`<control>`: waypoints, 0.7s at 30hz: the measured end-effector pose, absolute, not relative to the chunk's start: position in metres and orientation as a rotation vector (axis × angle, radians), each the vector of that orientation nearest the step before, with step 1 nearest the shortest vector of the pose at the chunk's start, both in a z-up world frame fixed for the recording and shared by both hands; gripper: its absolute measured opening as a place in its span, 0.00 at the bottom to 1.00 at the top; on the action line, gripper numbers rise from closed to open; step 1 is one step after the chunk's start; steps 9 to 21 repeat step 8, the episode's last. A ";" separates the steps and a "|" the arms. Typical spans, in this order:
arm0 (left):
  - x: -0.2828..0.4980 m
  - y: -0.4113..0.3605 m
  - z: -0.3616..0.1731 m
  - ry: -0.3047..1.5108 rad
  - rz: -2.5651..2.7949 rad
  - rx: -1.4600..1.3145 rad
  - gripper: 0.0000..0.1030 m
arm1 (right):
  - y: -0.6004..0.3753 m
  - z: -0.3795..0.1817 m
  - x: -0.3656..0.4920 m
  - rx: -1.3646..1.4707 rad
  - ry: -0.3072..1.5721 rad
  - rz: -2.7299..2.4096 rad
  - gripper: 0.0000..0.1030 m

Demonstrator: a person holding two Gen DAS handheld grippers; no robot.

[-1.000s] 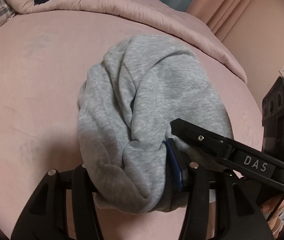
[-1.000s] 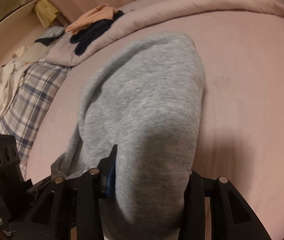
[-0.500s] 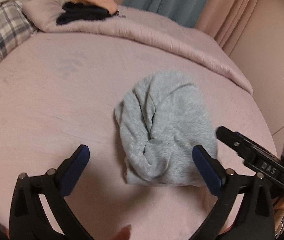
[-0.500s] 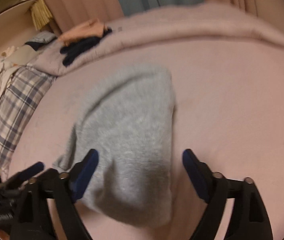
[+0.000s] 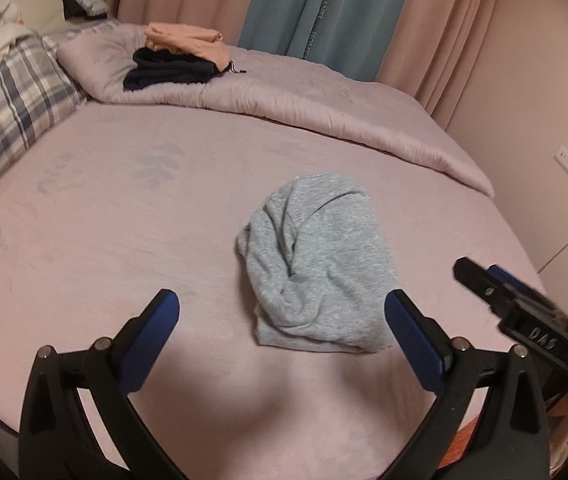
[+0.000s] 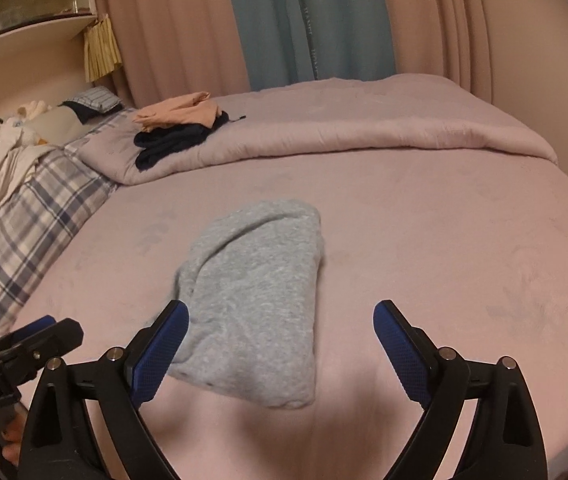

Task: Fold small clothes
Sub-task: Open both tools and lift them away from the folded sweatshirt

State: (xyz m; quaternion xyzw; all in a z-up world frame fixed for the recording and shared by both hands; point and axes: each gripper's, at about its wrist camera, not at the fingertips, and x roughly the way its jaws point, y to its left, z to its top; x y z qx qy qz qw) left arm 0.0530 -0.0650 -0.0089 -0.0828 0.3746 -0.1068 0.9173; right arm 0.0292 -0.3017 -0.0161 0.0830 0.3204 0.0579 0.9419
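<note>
Where it lies folded, grey garment [image 5: 320, 264], long axis toward the curtains [image 5: 316, 8].

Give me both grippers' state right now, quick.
Left gripper: open, empty; jaws just opened off the grey garment.
Right gripper: open, empty; jaws just opened, garment lying on the bed.

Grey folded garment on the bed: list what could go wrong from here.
1. The grey garment lies as a loose, creased bundle on the pink sheet; its rolled left edge may spring open.
2. Both the left tool and the right tool are open and clear of it, so nothing holds the fold.
3. Regrasping one layer could drag it apart.
</note>
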 end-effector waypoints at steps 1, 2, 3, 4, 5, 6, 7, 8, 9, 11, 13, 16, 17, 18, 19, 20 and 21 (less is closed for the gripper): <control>0.052 -0.065 -0.010 0.768 -0.214 -0.159 1.00 | -0.301 -0.016 0.028 0.176 0.652 0.121 0.90; 0.051 -0.065 -0.012 0.773 -0.206 -0.153 1.00 | -0.302 -0.016 0.028 0.186 0.654 0.121 0.90; 0.050 -0.064 -0.013 0.777 -0.203 -0.153 1.00 | -0.301 -0.016 0.027 0.192 0.657 0.119 0.90; 0.048 -0.063 -0.014 0.775 -0.207 -0.157 0.99 | -0.302 -0.017 0.025 0.201 0.658 0.116 0.90; 0.047 -0.063 -0.015 0.775 -0.213 -0.158 0.99 | -0.302 -0.018 0.025 0.205 0.657 0.116 0.90; 0.046 -0.062 -0.015 0.775 -0.214 -0.157 0.99 | -0.302 -0.018 0.025 0.205 0.656 0.115 0.90; 0.045 -0.062 -0.014 0.774 -0.215 -0.157 0.99 | -0.303 -0.018 0.025 0.201 0.656 0.111 0.90; 0.045 -0.061 -0.014 0.771 -0.216 -0.159 0.99 | -0.302 -0.018 0.022 0.198 0.654 0.108 0.90; 0.045 -0.061 -0.014 0.771 -0.216 -0.159 0.99 | -0.302 -0.018 0.022 0.198 0.654 0.108 0.90; 0.045 -0.061 -0.014 0.771 -0.216 -0.159 0.99 | -0.302 -0.018 0.022 0.198 0.654 0.108 0.90; 0.045 -0.061 -0.014 0.771 -0.216 -0.159 0.99 | -0.302 -0.018 0.022 0.198 0.654 0.108 0.90; 0.045 -0.061 -0.014 0.771 -0.216 -0.159 0.99 | -0.302 -0.018 0.022 0.198 0.654 0.108 0.90; 0.045 -0.061 -0.014 0.771 -0.216 -0.159 0.99 | -0.302 -0.018 0.022 0.198 0.654 0.108 0.90; 0.045 -0.061 -0.014 0.771 -0.216 -0.159 0.99 | -0.302 -0.018 0.022 0.198 0.654 0.108 0.90; 0.045 -0.061 -0.014 0.771 -0.216 -0.159 0.99 | -0.302 -0.018 0.022 0.198 0.654 0.108 0.90; 0.045 -0.061 -0.014 0.771 -0.216 -0.159 0.99 | -0.302 -0.018 0.022 0.198 0.654 0.108 0.90; 0.045 -0.061 -0.014 0.771 -0.216 -0.159 0.99 | -0.302 -0.018 0.022 0.198 0.654 0.108 0.90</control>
